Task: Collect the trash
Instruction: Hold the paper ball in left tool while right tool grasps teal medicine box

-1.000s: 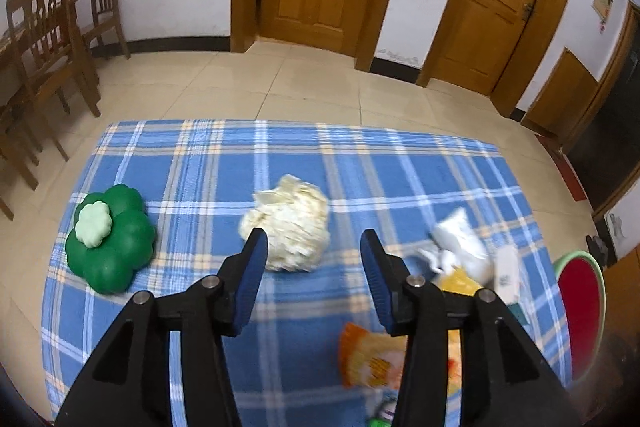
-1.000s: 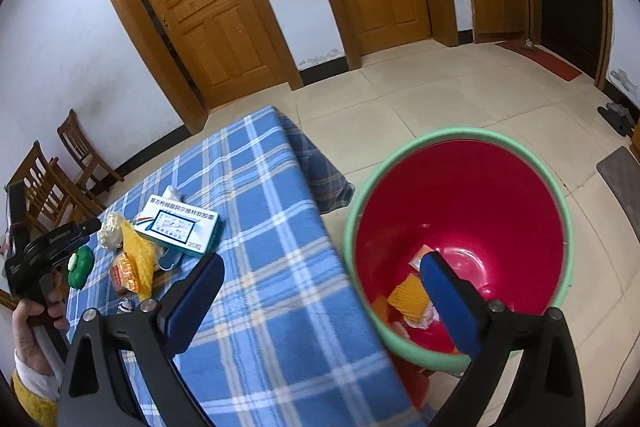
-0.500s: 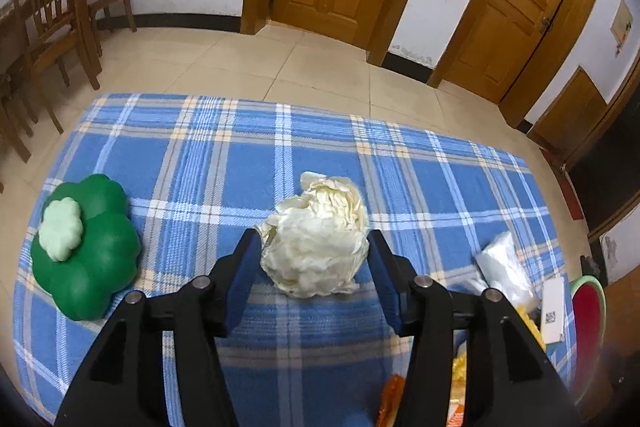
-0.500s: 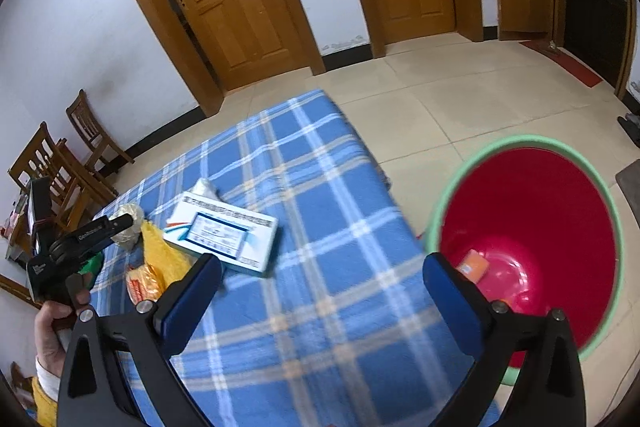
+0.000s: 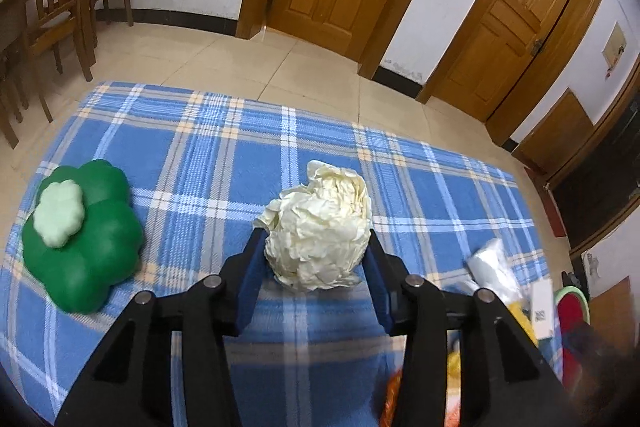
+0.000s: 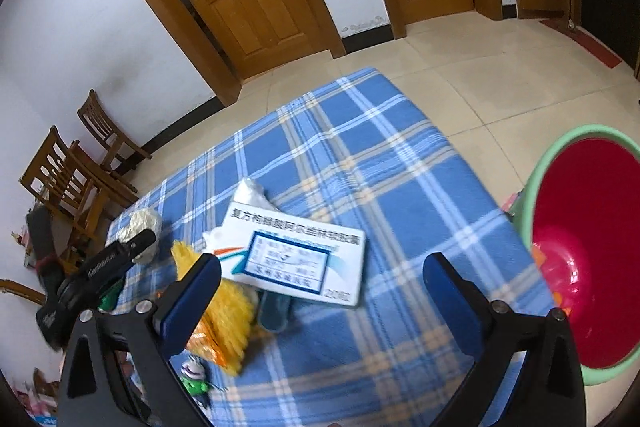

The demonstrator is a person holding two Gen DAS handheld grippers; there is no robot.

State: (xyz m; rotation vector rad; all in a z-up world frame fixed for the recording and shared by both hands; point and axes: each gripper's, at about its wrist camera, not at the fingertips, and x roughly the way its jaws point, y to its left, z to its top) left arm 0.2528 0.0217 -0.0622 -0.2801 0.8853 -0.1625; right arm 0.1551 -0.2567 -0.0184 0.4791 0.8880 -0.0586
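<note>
The crumpled paper ball (image 5: 318, 227) is sitting mid-tabletop (image 5: 200, 155) between the left gripper (image 5: 314, 247) fingers, which are closing around it. Farther right, the right gripper (image 6: 320, 277) is hovering wide open over a white box (image 6: 298, 255), near the red bin (image 6: 592, 255).

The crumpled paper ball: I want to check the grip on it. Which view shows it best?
The left wrist view: the crumpled paper ball sits large between the left gripper's closing jaws. The right wrist view shows it small, distant and partly hidden.

Right gripper (image 6: 322, 285) hangs wide open over the white box (image 6: 298, 261); red bin (image 6: 592, 251) far right, slightly blurry.
</note>
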